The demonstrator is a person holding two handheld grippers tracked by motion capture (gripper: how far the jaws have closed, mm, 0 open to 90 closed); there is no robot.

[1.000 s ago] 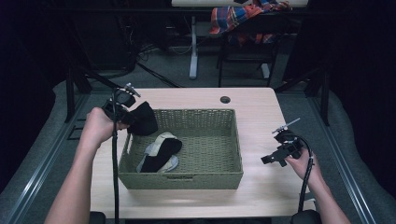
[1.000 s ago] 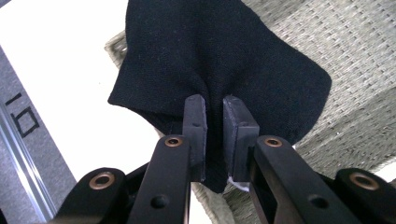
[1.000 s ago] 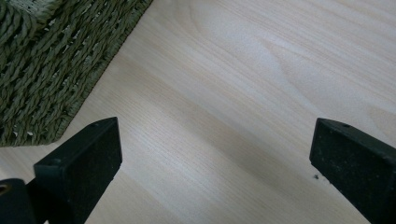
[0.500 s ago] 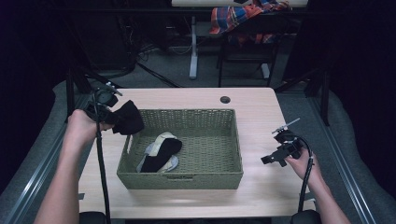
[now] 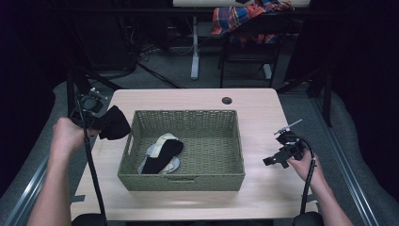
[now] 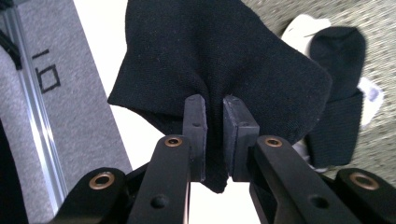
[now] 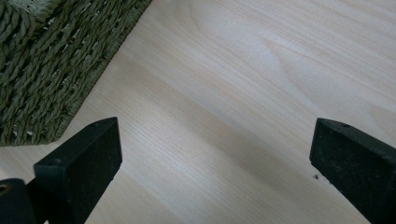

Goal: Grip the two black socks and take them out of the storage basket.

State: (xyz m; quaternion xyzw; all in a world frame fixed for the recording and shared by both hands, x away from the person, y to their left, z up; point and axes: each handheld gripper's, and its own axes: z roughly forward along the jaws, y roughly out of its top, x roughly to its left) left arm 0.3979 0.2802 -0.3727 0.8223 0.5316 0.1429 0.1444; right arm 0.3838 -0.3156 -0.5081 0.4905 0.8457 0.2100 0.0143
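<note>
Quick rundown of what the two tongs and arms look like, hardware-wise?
Both tongs are black. The left tongs have flat rectangular pads on arms with brass-coloured rivets. The right tongs have blocky black jaws. A black cable trails from each. The person's forearms are bare, no sleeves visible.

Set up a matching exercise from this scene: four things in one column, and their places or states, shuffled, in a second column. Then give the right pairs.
Things:
1. black sock
2. left gripper
3. right gripper
4. wicker basket

Places or states:
A. jaws wide apart above bare table
B. stands mid-table, holding a black and a pale sock
C. hangs outside the basket's left wall
D. jaws clamped on dark cloth

Pairs: 1-C, 2-D, 3-A, 4-B
</note>
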